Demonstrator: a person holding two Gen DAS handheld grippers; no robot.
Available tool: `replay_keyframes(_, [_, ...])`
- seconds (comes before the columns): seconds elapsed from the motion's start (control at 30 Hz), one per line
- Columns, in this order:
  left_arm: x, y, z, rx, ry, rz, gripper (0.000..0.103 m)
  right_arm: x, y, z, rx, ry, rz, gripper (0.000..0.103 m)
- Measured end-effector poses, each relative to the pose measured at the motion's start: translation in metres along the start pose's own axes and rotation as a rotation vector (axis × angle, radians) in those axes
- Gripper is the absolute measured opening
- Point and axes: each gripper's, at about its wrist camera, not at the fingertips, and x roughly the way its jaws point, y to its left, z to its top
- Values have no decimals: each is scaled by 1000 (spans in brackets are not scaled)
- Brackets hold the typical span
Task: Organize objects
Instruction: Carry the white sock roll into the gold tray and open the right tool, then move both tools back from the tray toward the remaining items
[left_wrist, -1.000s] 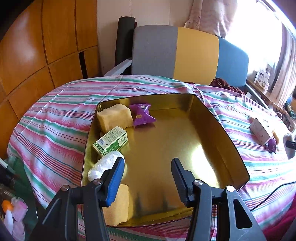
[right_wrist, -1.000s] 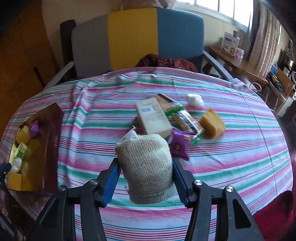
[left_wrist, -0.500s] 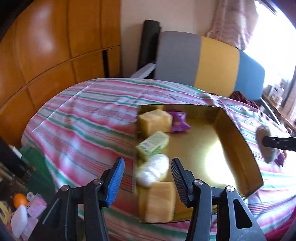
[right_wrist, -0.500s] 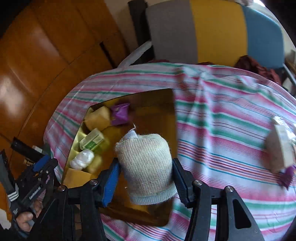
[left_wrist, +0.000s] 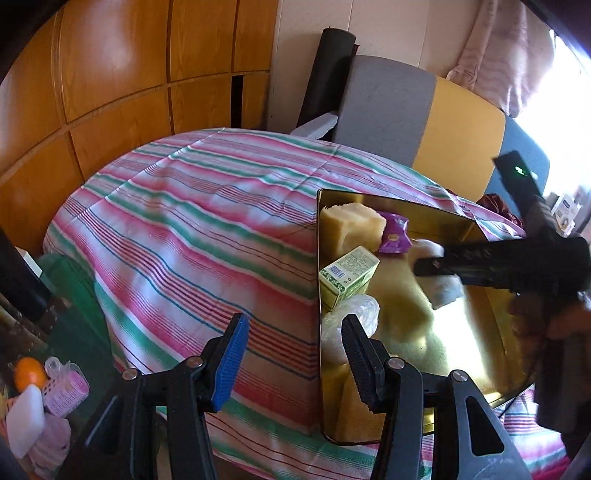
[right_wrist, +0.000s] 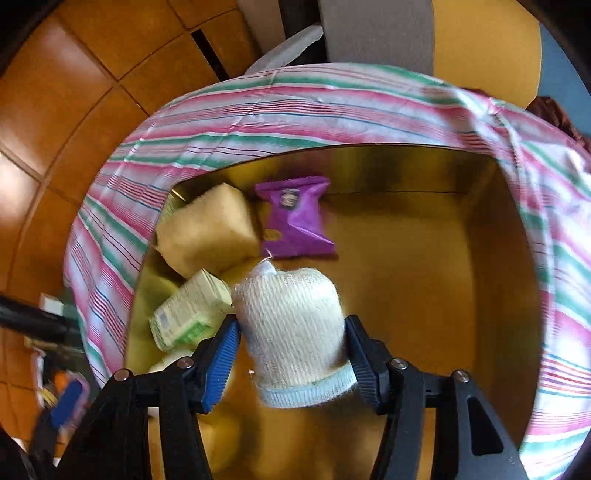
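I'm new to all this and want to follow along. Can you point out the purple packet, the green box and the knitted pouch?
purple packet (right_wrist: 295, 225): right wrist view, middle of its wrapper.
green box (left_wrist: 347, 275): left wrist view, its top face.
knitted pouch (right_wrist: 295, 328): right wrist view, middle of its knitted body.

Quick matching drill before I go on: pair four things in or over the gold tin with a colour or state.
Things:
1. foil snack packet
2. small carton
3. knitted fabric roll
4. left gripper

States:
A. between the right gripper's pads
B. purple
C. empty
D. green and white

Pairs: 1-B, 2-D, 3-A, 4-C
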Motion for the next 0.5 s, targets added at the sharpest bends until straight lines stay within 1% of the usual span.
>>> replay_keyframes(0.03, [1, 0, 0, -1, 3, -2, 54, 2, 1, 2, 9, -2, 26, 60])
replay_keyframes(0.07, [2, 0, -1, -1, 6, -4, 54, 3, 1, 3, 20, -7, 47, 65])
replay_keyframes(0.13, [2, -2, -2, 1, 10, -8, 54, -1, 1, 3, 31, -28, 82, 70])
replay_keyframes(0.17, [2, -2, -2, 3, 10, -10, 54, -4, 0, 3, 30, -39, 96, 71])
replay_keyframes(0.27, [0, -5, -3, 10, 2, -10, 54, -16, -2, -5, 15, -63, 99, 71])
replay_keyframes(0.33, [-1, -5, -2, 11, -5, -8, 54, -27, -4, -14, -15, -82, 85, 71])
replay_keyframes(0.5, [-7, -7, 0, 18, -28, 7, 54, -62, -11, -51, -117, -164, -16, 71])
